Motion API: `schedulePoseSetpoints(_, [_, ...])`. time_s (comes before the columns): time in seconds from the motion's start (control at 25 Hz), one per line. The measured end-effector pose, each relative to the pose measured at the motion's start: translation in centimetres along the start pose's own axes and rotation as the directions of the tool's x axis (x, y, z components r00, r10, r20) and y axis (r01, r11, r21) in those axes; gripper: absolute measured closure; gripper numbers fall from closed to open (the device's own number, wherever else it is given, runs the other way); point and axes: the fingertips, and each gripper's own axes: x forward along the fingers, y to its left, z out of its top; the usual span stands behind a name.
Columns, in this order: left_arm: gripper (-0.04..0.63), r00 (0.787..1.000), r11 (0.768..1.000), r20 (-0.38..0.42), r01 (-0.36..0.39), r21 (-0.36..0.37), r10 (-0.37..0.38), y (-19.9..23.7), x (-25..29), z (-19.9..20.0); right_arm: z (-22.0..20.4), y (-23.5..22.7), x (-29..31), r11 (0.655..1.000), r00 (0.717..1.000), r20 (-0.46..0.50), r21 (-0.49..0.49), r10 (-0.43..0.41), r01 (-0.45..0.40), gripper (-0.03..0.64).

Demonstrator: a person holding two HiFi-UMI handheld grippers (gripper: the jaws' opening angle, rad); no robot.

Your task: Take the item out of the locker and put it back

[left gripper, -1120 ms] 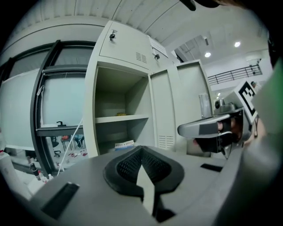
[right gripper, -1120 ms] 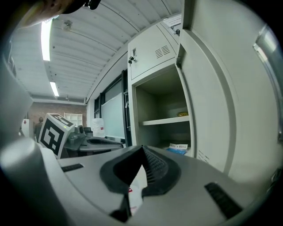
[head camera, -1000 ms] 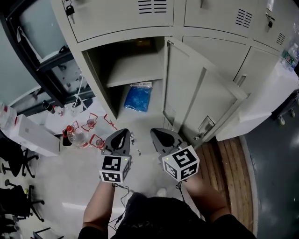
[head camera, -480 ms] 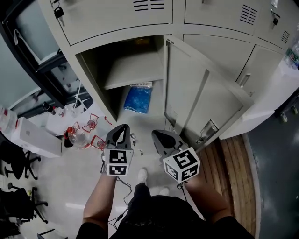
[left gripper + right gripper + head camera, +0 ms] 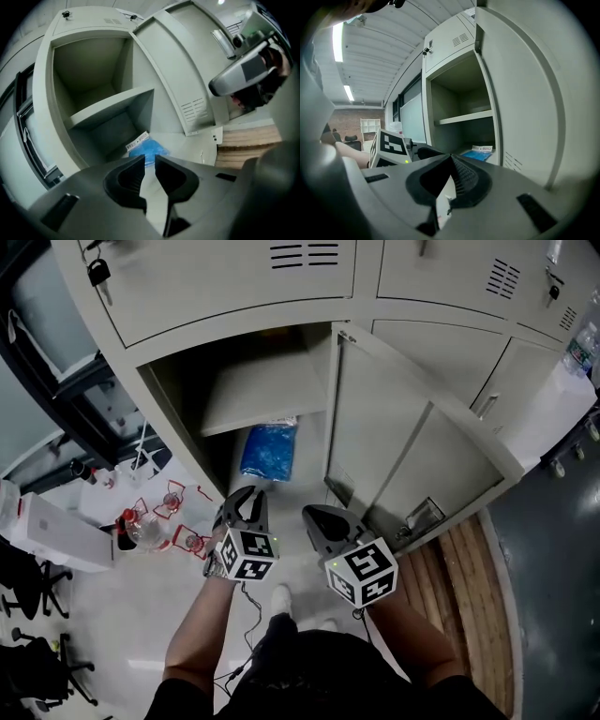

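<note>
Facing an open locker (image 5: 174, 424) from above, a person held a two-jaw gripper in each hand, both aimed at its lower compartment. The one thing inside was a flat blue bag (image 5: 269, 450), lying on the locker's floor beneath a grey shelf (image 5: 258, 390). Nothing could be made out on the shelf itself. The locker's door (image 5: 398, 442) stood swung wide to the right.

The left gripper (image 5: 246, 495) pointed almost straight at the bag. In the left gripper view, the bag (image 5: 155, 149) showed just beyond and between its fingertips, ahead and slightly below. Its fingers (image 5: 127, 179) stood a narrow gap apart, having just been opening, with nothing between them.

The right gripper (image 5: 314, 514) sat beside the left, closer to the door. From its fingertips the bag (image 5: 477, 155) lay ahead and off to the left, under the shelf. Its fingers (image 5: 468, 180) were pressed together at the tips and held nothing.

The bag's long axis ran from the locker's mouth toward its back wall, roughly in line with the left fingers, with a white label (image 5: 282, 422) at the far end. Its near short edge faced the person. The left gripper looked the nearer and better aligned of the two, so the reach likely fell to it, with the fingers needing to spread wider first.
</note>
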Motion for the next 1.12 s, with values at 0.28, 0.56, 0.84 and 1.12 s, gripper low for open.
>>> schedulePoseSetpoints(0.28, [0.472,0.998,0.994,-0.051,0.037,0.1,-0.032,-0.4,3.4,-0.6,-0.8,-1.3,1.0,0.999,0.999,-0.026,0.029,-0.031,0.032,0.617])
schedulePoseSetpoints(0.56, [0.432,0.992,0.976,-0.114,0.083,0.202,-0.06,-1.2,5.5,-1.1,-1.2,-2.2,1.4,0.998,0.998,-0.033,0.047,-0.05,0.052,0.617])
schedulePoseSetpoints(0.84, [0.417,0.985,0.971,-0.133,0.132,0.198,-0.107,-1.7,6.3,-0.9,-1.1,-2.2,1.2,0.997,0.998,-0.029,0.049,-0.06,0.061,0.617])
schedulePoseSetpoints(1.12, [0.357,0.971,0.965,-0.124,0.22,0.142,-0.203,-2.5,7.2,0.1,-1.3,-2.6,0.8,0.995,0.996,-0.029,0.063,-0.08,0.082,0.617])
